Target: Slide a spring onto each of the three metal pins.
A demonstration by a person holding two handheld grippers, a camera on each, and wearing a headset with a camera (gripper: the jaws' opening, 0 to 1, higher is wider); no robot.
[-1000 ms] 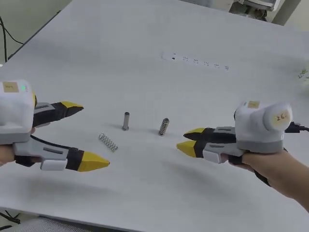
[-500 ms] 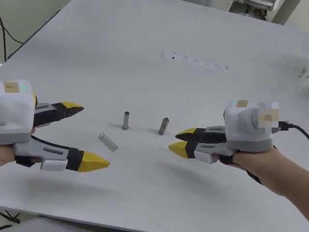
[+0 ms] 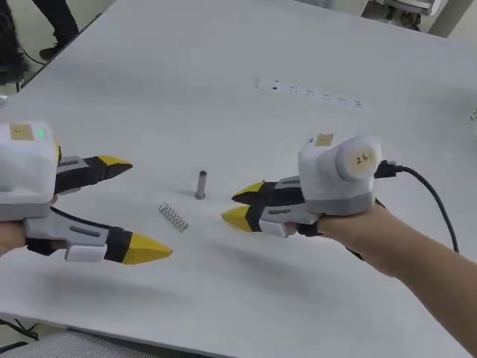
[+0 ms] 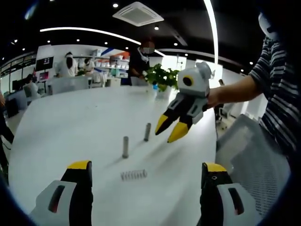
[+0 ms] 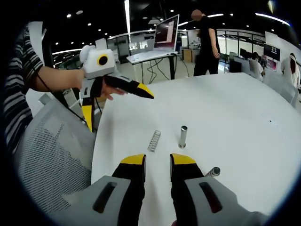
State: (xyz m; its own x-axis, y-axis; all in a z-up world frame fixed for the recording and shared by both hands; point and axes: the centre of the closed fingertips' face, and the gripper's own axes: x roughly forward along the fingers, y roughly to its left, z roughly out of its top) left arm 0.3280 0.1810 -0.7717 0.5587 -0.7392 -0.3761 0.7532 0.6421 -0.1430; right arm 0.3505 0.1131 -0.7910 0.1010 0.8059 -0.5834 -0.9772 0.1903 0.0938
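A bare metal pin [image 3: 201, 184] stands upright on the white table [image 3: 223, 74], with a loose spring [image 3: 172, 216] lying to its front left. My left gripper [image 3: 140, 207] is held wide open at the left, nothing between its jaws. My right gripper [image 3: 237, 206] sits just right of the bare pin, its jaws a narrow gap apart and holding nothing. In the left gripper view the bare pin [image 4: 125, 147], a second pin wearing a spring [image 4: 147, 132] and the loose spring [image 4: 134, 174] lie ahead. That sprung pin [image 5: 214, 172] stands just beside my right jaw.
A white power strip [image 3: 309, 93] lies across the far part of the table. A grey mesh chair [image 5: 51, 155] stands at the near table edge. People stand among desks in the background.
My right gripper has moved left toward the pins and now covers the spring-bearing pin in the head view. The left gripper, bare pin and loose spring have stayed put.
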